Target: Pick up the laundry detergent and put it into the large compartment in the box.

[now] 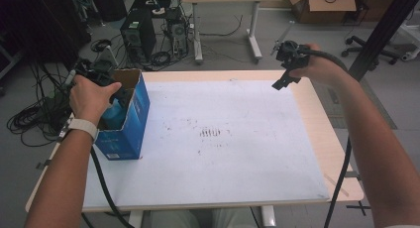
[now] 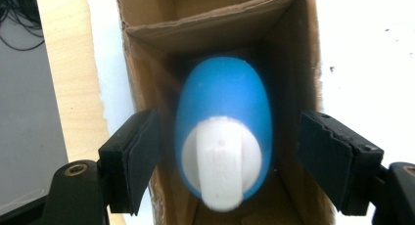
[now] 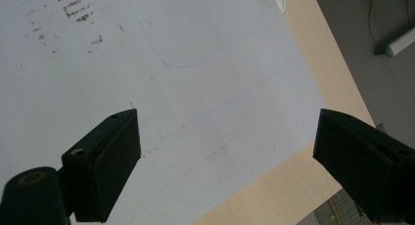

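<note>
The surface (image 1: 223, 178) is a pale wooden top with a big white sheet on it, and the sheet has some dark smudges near the middle. Behind it is a grey floor with computer boxes and lots of cables. At the left edge stands a blue box (image 1: 130, 120) with its top flaps open. Inside it sits a blue bottle (image 2: 222, 107) with a white cap (image 2: 221, 159).

The left hand-held gripper (image 2: 225, 161) hangs right over the open box, looking down into it. Its jaws are wide apart, one on each side of the bottle, and they hold nothing. The bottle stands up tall, so its cap points straight at this hand-held gripper, which is the nearer one.

The right hand-held gripper (image 3: 225, 166) is far off, up above the right back corner. Its jaws are wide apart too, with nothing between them
</note>
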